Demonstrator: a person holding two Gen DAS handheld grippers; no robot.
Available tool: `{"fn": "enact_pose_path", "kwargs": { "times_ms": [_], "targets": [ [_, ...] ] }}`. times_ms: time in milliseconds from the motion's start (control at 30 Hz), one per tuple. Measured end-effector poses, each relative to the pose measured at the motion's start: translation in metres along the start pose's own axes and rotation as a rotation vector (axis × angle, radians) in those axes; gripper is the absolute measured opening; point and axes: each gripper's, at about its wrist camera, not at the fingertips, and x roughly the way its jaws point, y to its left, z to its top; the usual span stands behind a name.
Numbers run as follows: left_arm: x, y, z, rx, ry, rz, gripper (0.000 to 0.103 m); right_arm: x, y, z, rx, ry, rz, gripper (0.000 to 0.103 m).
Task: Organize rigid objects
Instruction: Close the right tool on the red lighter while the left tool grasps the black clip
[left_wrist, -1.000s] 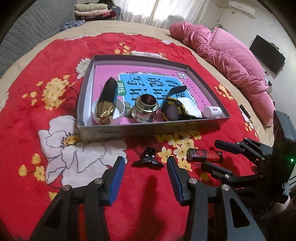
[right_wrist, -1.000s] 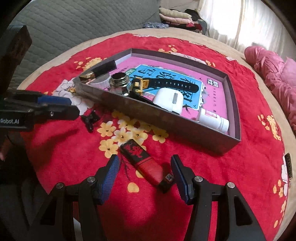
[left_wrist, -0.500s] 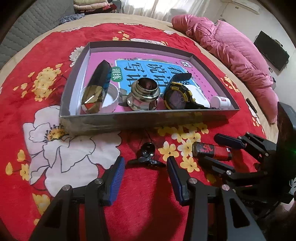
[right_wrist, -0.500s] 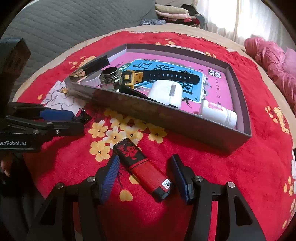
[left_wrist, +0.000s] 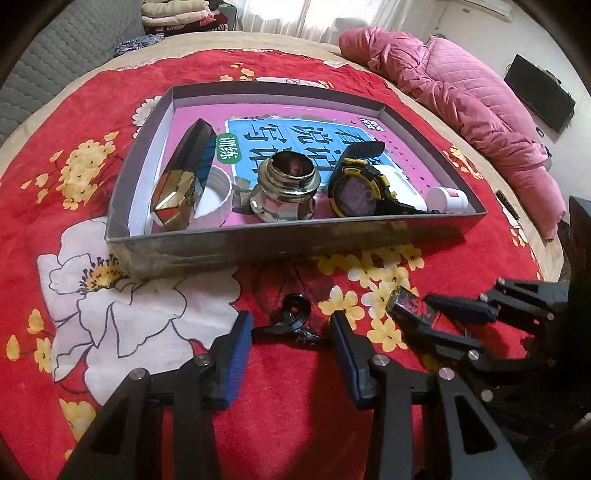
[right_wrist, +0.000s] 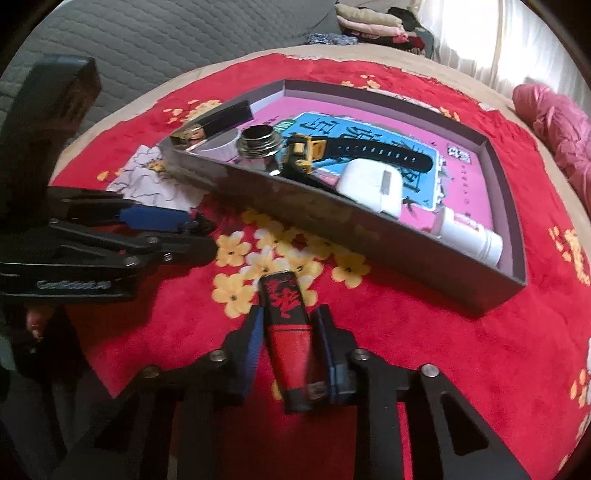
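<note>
Two-handed pick-up stage, seen from each wrist. The right gripper (right_wrist: 291, 332) has just been closing, and its blue fingers (right_wrist: 255, 343) now press both sides of the red-and-black lighter (right_wrist: 290, 332), which lies lengthwise between them on the bedspread (right_wrist: 461, 362), black cap pointing away toward the tray. The left gripper (left_wrist: 291, 326) has narrowed a little; its fingers (left_wrist: 236, 347) stand half apart on either side of the small black clip (left_wrist: 293, 321) without touching it, so that piece lies loose on the cloth.

The step in hand appears to be gathering the last two stray pieces. The next move likely calls for the left fingers to close on the clip, which is low and irregular and may slip, and for the right hand to lift the lighter over the near wall of the grey tray (left_wrist: 258, 247).

The tray lies just beyond both grippers. It holds a printed pink-and-blue sheet and, along its near side, a black-and-gold faceted case (left_wrist: 184, 184) leaning in a white cap (left_wrist: 218, 199), a metal threaded fitting (left_wrist: 288, 188), a black-and-yellow wristwatch (left_wrist: 360, 184), a white case (right_wrist: 373, 184) and a white bottle (right_wrist: 469, 236).

The surface is a bed with a red flowered spread. A pink quilted coat (left_wrist: 461, 96) lies at its far side, folded laundry (left_wrist: 173, 14) beyond, curtained windows behind.
</note>
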Motion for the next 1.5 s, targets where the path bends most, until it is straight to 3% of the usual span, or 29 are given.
{"fn": "enact_pose_path", "kwargs": {
  "times_ms": [133, 367, 700, 933, 1500],
  "targets": [
    [-0.001, 0.002, 0.0, -0.004, -0.009, -0.015, 0.043, 0.0, 0.001, 0.0, 0.044, 0.0, 0.029, 0.023],
    [-0.014, 0.005, -0.001, -0.02, -0.035, -0.047, 0.042, -0.005, -0.018, -0.001, 0.241, -0.037, 0.144, 0.023],
    [-0.055, -0.002, 0.007, 0.01, -0.15, -0.033, 0.042, -0.038, -0.022, 0.008, 0.316, -0.157, 0.239, 0.023],
    [-0.061, -0.002, 0.019, 0.006, -0.189, -0.019, 0.042, -0.061, -0.036, 0.029, 0.347, -0.252, 0.186, 0.023],
    [-0.045, 0.007, 0.045, 0.005, -0.243, 0.043, 0.042, -0.063, -0.077, 0.039, 0.461, -0.287, 0.078, 0.023]
  ]
}}
